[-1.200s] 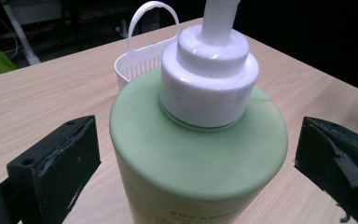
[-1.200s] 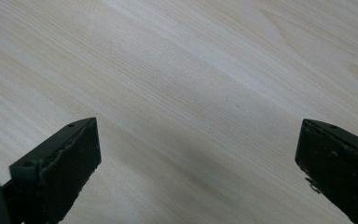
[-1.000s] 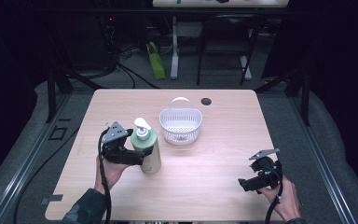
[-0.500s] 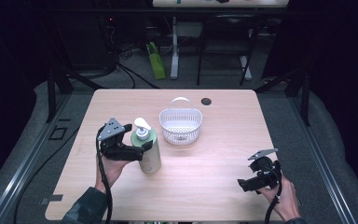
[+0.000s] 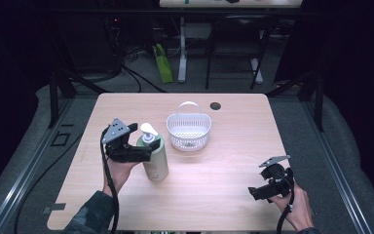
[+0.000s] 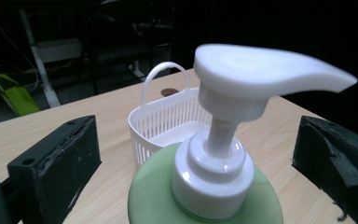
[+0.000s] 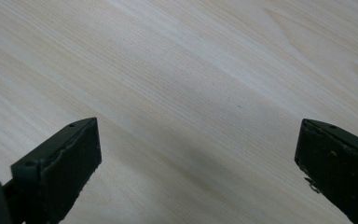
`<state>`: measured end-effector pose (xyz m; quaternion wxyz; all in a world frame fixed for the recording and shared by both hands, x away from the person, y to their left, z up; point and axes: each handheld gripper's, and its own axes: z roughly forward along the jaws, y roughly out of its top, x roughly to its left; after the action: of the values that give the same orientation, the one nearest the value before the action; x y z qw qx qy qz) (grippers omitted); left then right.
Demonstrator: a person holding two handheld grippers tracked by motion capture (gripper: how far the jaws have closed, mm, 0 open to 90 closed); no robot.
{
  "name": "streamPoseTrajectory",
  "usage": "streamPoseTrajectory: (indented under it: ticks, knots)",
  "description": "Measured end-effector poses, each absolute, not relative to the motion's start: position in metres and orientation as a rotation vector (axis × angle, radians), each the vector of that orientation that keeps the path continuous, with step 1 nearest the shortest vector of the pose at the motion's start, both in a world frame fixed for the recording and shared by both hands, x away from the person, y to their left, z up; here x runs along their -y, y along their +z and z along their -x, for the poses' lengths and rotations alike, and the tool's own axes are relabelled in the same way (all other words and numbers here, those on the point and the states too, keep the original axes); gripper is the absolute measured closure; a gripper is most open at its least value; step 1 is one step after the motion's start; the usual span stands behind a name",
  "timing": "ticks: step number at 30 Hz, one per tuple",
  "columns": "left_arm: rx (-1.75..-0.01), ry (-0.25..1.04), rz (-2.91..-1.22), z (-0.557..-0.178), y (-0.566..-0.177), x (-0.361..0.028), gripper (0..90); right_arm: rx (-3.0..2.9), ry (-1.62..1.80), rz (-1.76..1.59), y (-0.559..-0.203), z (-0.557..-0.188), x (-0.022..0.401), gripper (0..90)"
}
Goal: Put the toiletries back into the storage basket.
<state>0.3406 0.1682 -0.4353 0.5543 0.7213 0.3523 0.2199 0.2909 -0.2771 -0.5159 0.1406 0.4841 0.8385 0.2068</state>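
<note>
Green soap pump bottle [image 5: 155,157] stands upright left of frame centre on the desk [image 5: 233,146], just beside the white slotted basket [image 5: 189,131]. Left gripper [image 5: 143,152]: jaws spread either side of the bottle's neck, not touching. Right gripper [image 5: 254,191], lower right: jaws spread over bare desk.
</note>
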Motion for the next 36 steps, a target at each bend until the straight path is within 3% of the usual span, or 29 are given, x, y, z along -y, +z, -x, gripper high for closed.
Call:
streamPoseTrajectory:
  ticks: [3, 8, 10, 18, 36]
  knots:
    - [-0.830, 0.526, -1.694, -0.341, -0.435, -0.168, 2.1, -2.422, 0.595, -1.398, -0.516, -0.291, 0.278, 0.1]
    - [-0.823, 0.543, -1.666, -0.339, -0.434, -0.169, 16.1, -2.427, 0.601, -1.398, -0.516, -0.291, 0.277, 0.6]
    - [-0.822, 0.550, -1.658, -0.338, -0.433, -0.169, 16.9, -2.426, 0.601, -1.400, -0.517, -0.291, 0.277, 0.6]
    - [-0.837, 0.555, -1.608, -0.337, -0.432, -0.172, 35.0, -2.419, 0.590, -1.407, -0.517, -0.292, 0.278, 0.9]
    - [-0.773, 0.583, -1.586, -0.330, -0.434, -0.167, 59.7, -2.420, 0.587, -1.405, -0.517, -0.291, 0.278, 1.4]
